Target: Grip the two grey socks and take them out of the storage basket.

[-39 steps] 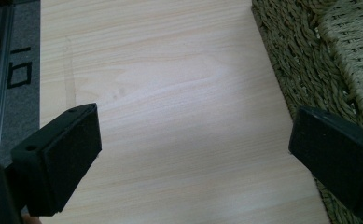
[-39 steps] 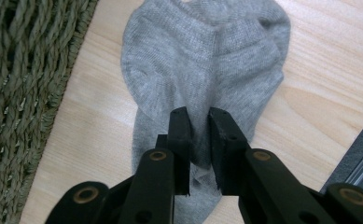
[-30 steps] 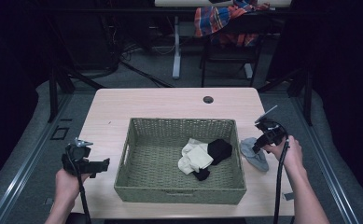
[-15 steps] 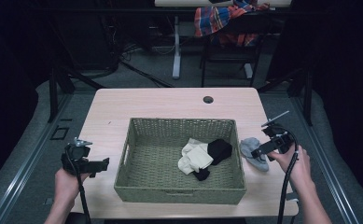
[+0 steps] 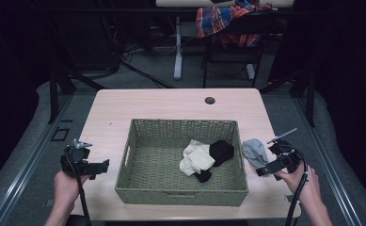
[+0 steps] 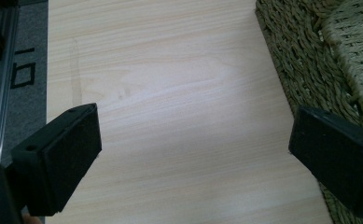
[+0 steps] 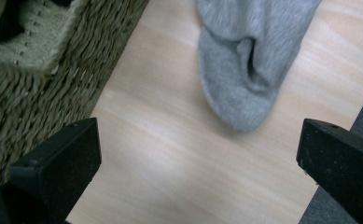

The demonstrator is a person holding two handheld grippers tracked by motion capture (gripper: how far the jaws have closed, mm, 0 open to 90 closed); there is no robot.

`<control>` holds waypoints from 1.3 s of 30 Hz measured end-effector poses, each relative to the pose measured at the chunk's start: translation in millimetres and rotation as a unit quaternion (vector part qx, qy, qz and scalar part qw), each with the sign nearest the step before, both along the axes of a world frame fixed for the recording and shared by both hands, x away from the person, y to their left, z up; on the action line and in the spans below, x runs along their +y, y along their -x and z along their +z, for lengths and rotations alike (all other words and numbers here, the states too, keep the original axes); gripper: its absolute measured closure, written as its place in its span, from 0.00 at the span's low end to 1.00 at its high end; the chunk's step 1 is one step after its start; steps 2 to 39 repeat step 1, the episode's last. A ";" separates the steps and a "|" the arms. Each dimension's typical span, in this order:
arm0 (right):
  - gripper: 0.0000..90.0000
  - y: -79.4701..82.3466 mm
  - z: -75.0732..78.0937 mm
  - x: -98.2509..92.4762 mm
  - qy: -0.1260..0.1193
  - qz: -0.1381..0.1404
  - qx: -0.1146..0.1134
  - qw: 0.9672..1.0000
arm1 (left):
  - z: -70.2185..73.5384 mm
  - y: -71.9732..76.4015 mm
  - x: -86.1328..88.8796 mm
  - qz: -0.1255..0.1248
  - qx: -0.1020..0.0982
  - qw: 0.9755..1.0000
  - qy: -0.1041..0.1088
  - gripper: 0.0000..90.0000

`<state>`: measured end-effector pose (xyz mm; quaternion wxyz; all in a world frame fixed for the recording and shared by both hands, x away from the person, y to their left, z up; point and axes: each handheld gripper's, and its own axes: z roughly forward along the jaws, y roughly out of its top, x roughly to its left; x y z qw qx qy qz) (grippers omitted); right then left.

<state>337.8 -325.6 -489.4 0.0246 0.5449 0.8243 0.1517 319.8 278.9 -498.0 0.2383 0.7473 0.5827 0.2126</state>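
While both hands rest low at table (image 5: 171, 103) edges, left tongs (image 5: 104, 165) and right tongs (image 5: 261, 170) gape wide, empty, flanking basket (image 5: 180, 195).

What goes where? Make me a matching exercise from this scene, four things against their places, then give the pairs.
Things:
1. grey sock
2. cream sock
3. left gripper
4. round hole

Places:
A. inside the woven basket, beside a black sock
B. in the tabletop, beyond the basket's far side
C. on the table, to the right of the basket
D. over bare table, to the left of the basket

Pairs: 1-C, 2-A, 3-D, 4-B
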 end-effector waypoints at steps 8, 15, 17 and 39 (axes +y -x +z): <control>0.00 -1.6 -0.3 -0.6 0.007 0.001 0.000 1.000 | -0.4 -1.4 -1.0 -0.001 0.000 1.000 0.000 0.03; 0.00 -1.6 -0.3 -0.6 0.007 0.001 0.000 1.000 | -0.4 -1.4 -1.0 -0.001 0.000 1.000 0.000 0.03; 0.00 -1.6 -0.3 -0.6 0.007 0.001 0.000 1.000 | -0.4 -1.4 -1.0 -0.001 0.000 1.000 0.000 0.03; 0.00 -1.6 -0.3 -0.6 0.007 0.001 0.000 1.000 | -0.4 -1.4 -1.0 -0.001 0.000 1.000 0.000 0.03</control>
